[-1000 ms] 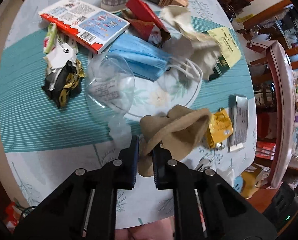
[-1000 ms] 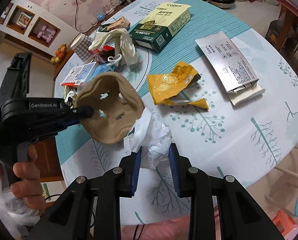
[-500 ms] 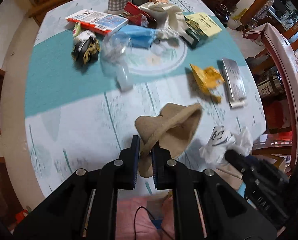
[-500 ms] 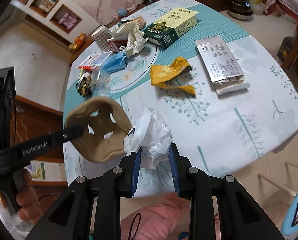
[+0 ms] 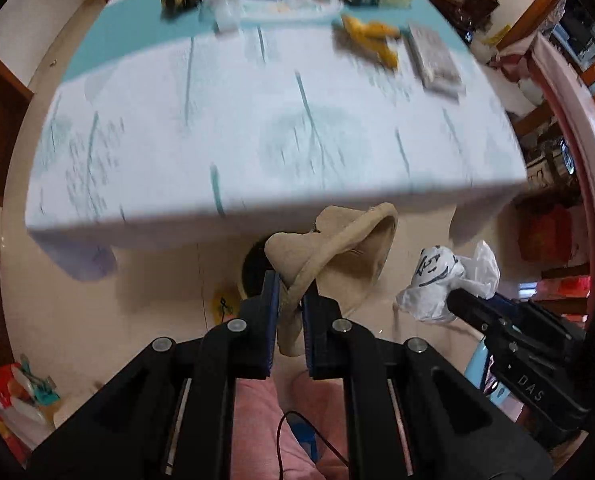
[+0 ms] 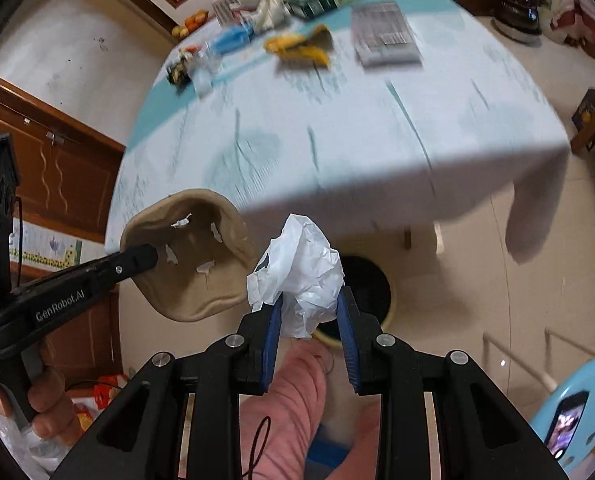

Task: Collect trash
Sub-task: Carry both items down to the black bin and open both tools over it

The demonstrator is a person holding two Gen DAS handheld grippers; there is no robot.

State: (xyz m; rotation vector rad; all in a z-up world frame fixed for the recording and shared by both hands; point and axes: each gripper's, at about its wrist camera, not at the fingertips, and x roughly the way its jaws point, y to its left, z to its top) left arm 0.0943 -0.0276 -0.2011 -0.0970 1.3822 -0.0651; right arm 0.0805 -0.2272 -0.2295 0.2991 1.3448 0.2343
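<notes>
Pulling back from the worktop [image 5: 257, 120] since a second earlier, the left gripper [image 5: 289, 292] stayed clamped on the brown pulp tray [image 5: 337, 248], the right gripper [image 6: 309, 312] on crumpled white plastic [image 6: 301, 268]; both now hung over the floor, bin [image 6: 371, 284] at 12 o'clock.

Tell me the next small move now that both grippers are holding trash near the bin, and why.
Probably carry both pieces over the bin on the floor and let go. The right gripper pinches the crumpled white plastic, the left gripper clamps the brown pulp tray, and both hang just short of the dark opening.
</notes>
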